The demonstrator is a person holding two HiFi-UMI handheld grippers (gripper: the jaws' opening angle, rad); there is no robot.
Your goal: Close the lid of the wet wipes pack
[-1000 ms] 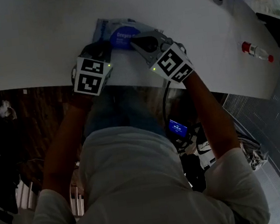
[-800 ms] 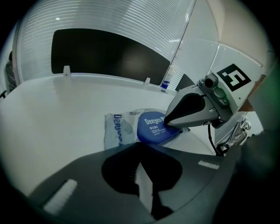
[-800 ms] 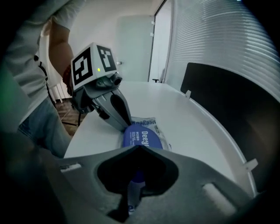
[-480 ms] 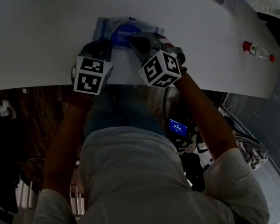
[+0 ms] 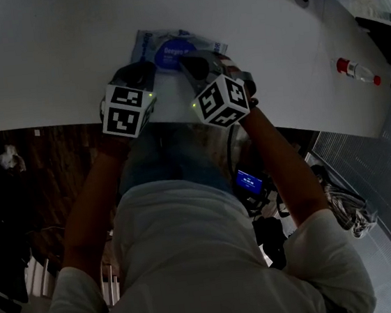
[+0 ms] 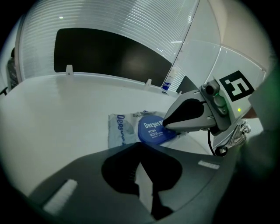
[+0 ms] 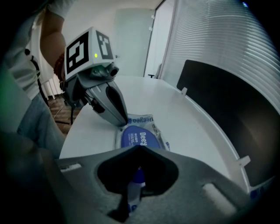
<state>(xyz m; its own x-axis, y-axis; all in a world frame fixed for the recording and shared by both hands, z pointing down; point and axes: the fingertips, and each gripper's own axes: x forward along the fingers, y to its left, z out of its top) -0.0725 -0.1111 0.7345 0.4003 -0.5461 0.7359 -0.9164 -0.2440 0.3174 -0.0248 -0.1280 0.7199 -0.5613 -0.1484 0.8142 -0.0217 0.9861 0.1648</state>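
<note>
Wet wipes pack lies on table just ahead of both tongs, left tongs at its left edge, right tongs on its lid, bottle well right of right tongs.

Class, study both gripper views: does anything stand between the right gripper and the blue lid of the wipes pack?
Nothing visible does. The right gripper rests its tip on the blue lid of the wipes pack. The left gripper sits off the lid, at the pack's edge.

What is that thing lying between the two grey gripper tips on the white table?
A pale wet wipes pack with a round blue lid; the right gripper touches that lid with its tip. Both gripper views show it.
</note>
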